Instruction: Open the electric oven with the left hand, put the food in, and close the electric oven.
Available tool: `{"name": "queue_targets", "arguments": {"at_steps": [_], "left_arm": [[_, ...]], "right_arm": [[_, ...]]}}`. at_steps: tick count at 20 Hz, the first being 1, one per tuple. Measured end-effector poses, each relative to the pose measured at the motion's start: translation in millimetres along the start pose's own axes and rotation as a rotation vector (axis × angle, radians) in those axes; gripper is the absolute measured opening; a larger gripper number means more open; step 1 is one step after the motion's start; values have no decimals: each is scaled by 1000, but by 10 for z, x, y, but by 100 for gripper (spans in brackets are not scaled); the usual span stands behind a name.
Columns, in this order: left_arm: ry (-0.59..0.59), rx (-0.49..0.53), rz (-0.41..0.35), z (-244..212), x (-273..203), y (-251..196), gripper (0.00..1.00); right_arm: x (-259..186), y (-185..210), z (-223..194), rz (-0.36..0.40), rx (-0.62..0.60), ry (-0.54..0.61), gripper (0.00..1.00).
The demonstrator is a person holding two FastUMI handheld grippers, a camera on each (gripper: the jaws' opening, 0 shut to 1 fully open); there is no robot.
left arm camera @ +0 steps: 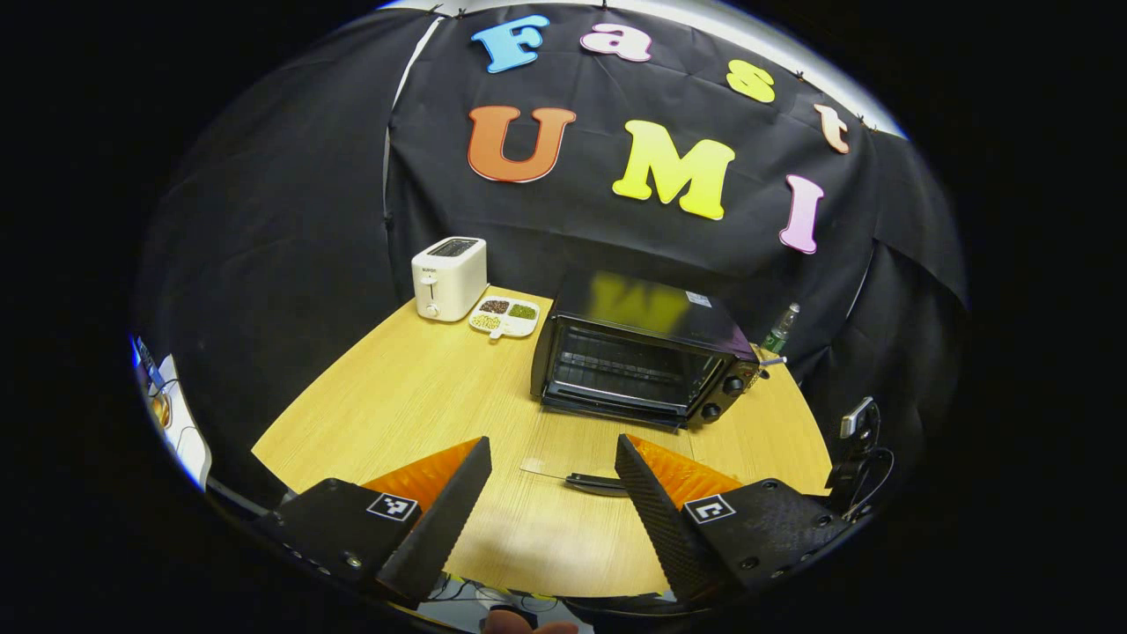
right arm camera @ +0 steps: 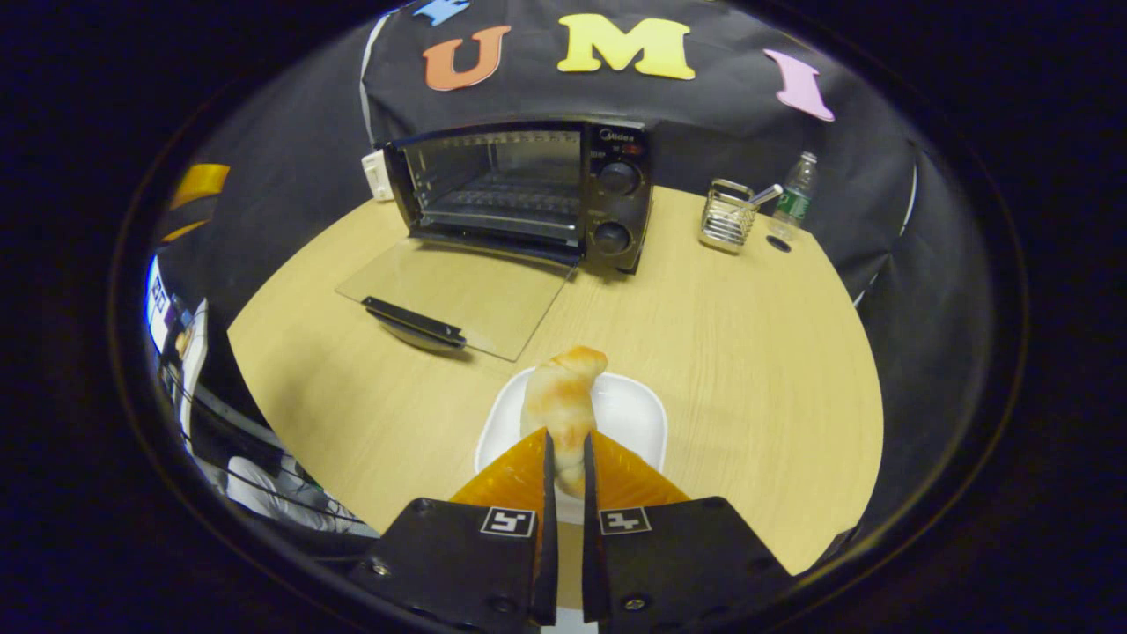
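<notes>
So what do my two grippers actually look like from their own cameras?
The left gripper has two wedge-shaped fingers that taper to narrow tips. One inner face is finely knurled. Each finger sits on a blocky mount with a small square black-and-white marker and screws. The right gripper has the same build, with its own marker pair.

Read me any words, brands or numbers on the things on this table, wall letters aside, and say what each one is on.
"Midea": on the front of the electric oven, top right corner.
Toaster: a small mark on its front, too small to read.
Water bottle: label too small to read.
Sticker on the oven's top: blurred, unreadable.
</notes>
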State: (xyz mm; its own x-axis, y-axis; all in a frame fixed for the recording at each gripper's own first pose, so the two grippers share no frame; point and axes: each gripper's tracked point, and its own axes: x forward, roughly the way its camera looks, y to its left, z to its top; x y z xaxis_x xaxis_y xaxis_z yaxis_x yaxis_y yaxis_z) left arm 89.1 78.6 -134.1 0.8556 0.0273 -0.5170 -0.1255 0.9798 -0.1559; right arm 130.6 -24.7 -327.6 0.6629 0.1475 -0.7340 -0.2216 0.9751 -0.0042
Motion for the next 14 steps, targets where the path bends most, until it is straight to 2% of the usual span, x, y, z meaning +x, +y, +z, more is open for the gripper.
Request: {"name": "queue_targets", "arguments": {"at_steps": [7, 11, 14], "left_arm": [[16, 52, -63, -72, -155, 316, 94], [36, 79, -60, -118, -310, 603, 94], [31, 81, -38, -86, -434, 790, 94]], "right_arm": [[-170, 571, 281, -35, 229, -132, 13], [22, 850, 755, -19, 336, -219, 12], [251, 945, 1106, -37, 394, -279, 12]]}}
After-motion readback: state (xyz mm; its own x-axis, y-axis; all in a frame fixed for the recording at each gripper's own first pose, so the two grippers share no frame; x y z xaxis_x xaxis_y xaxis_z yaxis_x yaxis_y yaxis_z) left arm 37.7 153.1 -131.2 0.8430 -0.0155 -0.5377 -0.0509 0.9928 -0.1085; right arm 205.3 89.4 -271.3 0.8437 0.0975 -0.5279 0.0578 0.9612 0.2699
